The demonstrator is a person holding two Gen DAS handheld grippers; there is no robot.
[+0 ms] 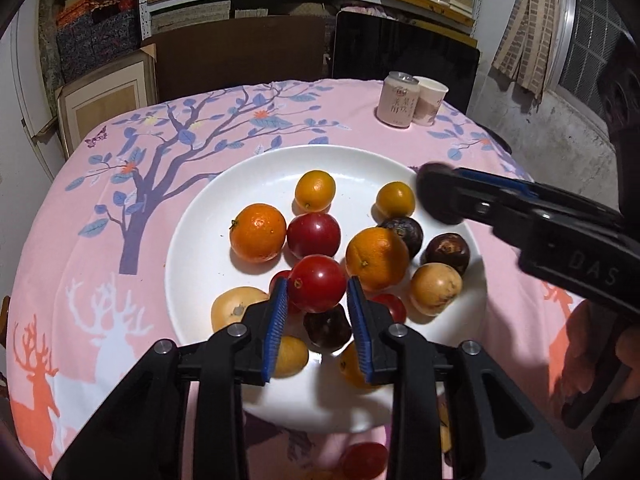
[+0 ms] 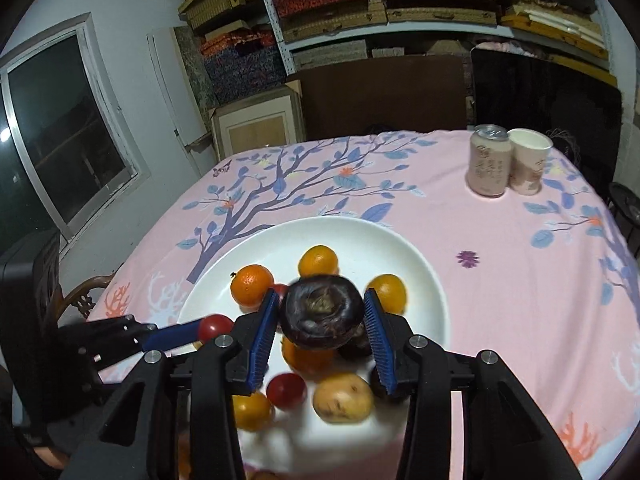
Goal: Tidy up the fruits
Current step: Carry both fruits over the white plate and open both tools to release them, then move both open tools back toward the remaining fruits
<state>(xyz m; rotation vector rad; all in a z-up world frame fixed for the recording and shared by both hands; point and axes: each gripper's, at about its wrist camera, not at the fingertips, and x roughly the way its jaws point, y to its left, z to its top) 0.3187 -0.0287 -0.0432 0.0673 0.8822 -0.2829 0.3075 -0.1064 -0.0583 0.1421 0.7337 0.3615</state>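
A white plate on the pink tablecloth holds oranges, small yellow citrus, red tomatoes, tan fruits and dark brown fruits. My left gripper is shut on a red tomato, held just above the plate's near half. In the right wrist view, the right gripper grips a dark brown fruit over the plate. That gripper reaches in from the right in the left wrist view. The left gripper shows at lower left with its tomato.
A pink drink can and a paper cup stand at the table's far right. Another red tomato lies on the cloth in front of the plate. A hand holds the right gripper. Shelves and boxes fill the back wall.
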